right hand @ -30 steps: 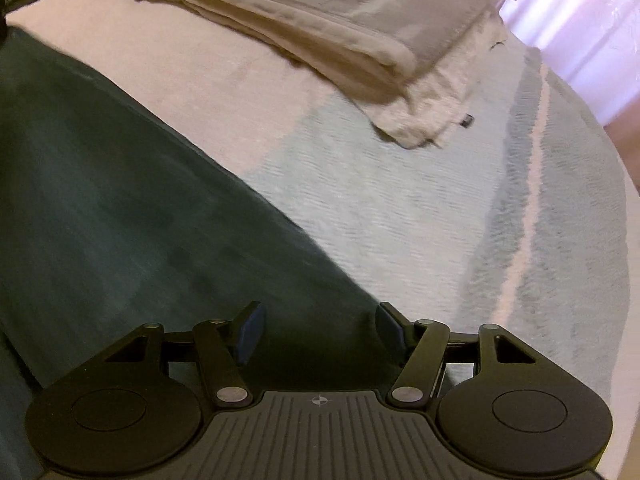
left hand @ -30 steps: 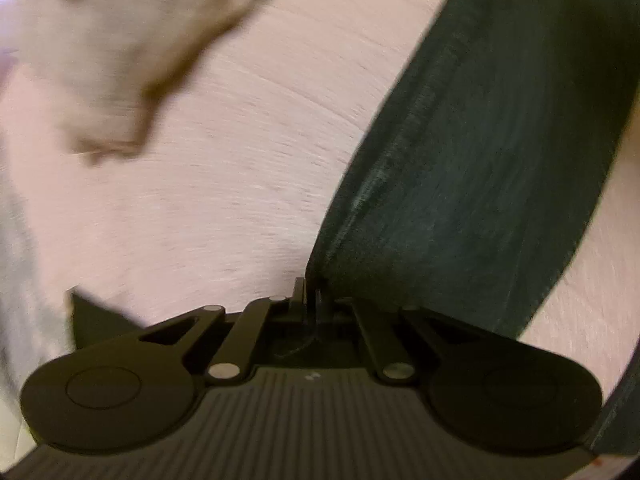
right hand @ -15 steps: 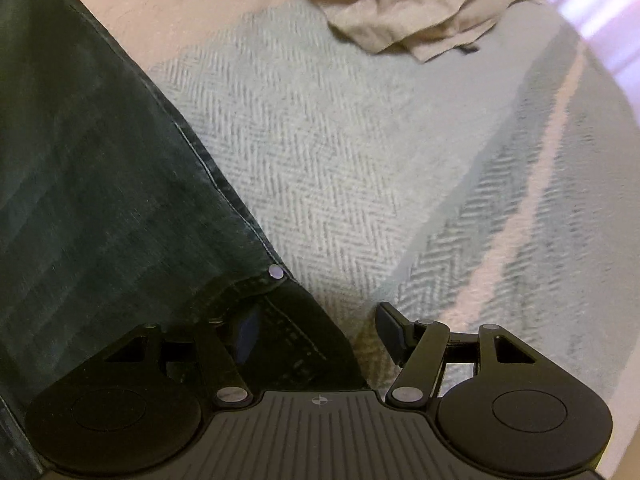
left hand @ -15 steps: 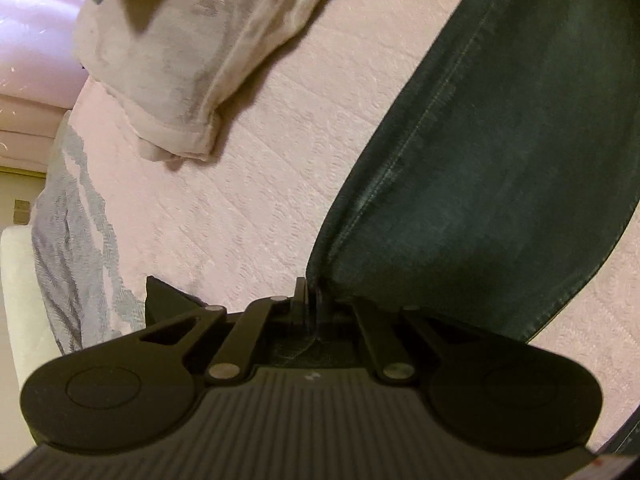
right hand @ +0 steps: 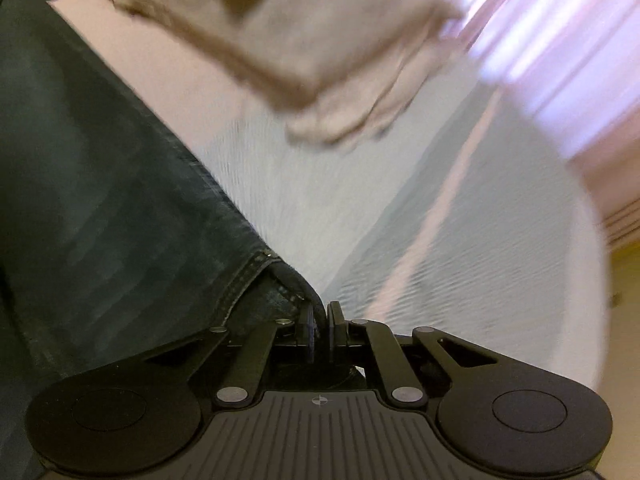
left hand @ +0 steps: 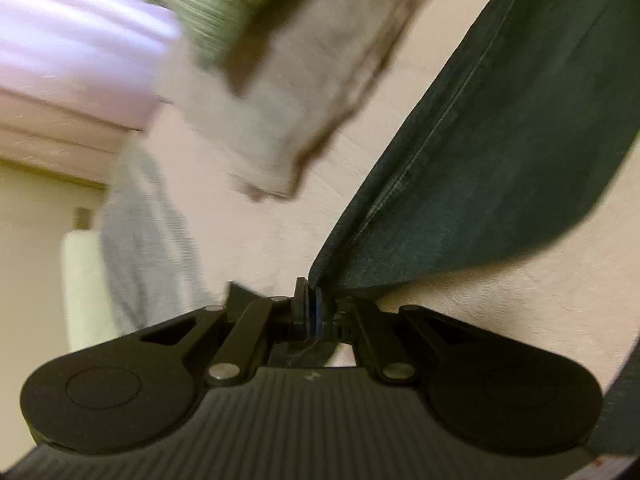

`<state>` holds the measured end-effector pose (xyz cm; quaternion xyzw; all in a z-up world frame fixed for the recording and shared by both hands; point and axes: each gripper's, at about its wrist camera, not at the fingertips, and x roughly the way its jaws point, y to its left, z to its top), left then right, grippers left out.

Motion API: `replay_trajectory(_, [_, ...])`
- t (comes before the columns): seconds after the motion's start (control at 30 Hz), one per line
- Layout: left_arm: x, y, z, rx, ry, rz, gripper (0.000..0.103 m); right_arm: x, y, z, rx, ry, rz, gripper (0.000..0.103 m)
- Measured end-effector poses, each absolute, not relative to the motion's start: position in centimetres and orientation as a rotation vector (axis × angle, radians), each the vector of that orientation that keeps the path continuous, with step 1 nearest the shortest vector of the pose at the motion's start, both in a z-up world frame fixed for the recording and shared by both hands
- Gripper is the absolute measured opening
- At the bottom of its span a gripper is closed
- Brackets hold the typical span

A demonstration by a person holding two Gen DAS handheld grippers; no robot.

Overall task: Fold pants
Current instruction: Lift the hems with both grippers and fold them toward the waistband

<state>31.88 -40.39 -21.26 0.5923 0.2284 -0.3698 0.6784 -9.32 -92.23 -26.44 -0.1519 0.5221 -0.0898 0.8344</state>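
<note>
The left black two-finger gripper [left hand: 310, 300] is clamped on an edge of the dark green denim pants [left hand: 500, 152], which stretch up and rightward over the pale pink bedspread [left hand: 280, 232]. The right black two-finger gripper [right hand: 319, 322] pinches the pants' stitched hem [right hand: 256, 276] beside a blurred beige folded cloth [right hand: 304, 40].

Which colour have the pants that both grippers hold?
Dark teal-green pants; the right wrist view shows it best.

Each matte black plastic two-finger gripper, left [left hand: 310, 300] and right [right hand: 320, 322], has a ribbed central housing, round side discs, linkage arms with silver rivets, and a small centre mark.
</note>
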Motion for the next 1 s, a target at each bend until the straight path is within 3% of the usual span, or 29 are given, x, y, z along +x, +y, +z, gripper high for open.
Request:
replay_trajectory(0.1, [26.6,-34.7,-17.7,1.244,0.515,-0.821,0.002,-15.9,-86.0,-22.6,-0.407,0.976,-0.278,0.002])
replay_trajectory(0.2, [20.1,-28.5,-18.0,1.234,0.586,-0.831,0.002,-23.1,-79.8,-22.2,-0.431,0.931,-0.328,0.002])
replay_trajectory(0.47, [8.9,-19.5,-30.5,1.304,0.843,-0.872,0.002,-32.0,-71.2,-32.7,-0.38,1.109,-0.291,0.002])
replay_trajectory(0.63, [7.5,-17.5,-33.1,1.33,0.789,-0.914,0.002,-32.0,-69.5,-35.1,-0.425,1.137,-0.322,0.002])
replay_trajectory(0.83, [9.0,-16.6,-27.6,1.297,0.605,-0.874,0.002,-34.1,-67.8,-29.9,-0.592,1.086,-0.35,0.002])
replay_trajectory(1.0, [7.6,-15.6,-32.0,1.346,0.716,-0.867,0.002,-37.0,-65.0,-33.4,-0.597,1.18,-0.281,0.002])
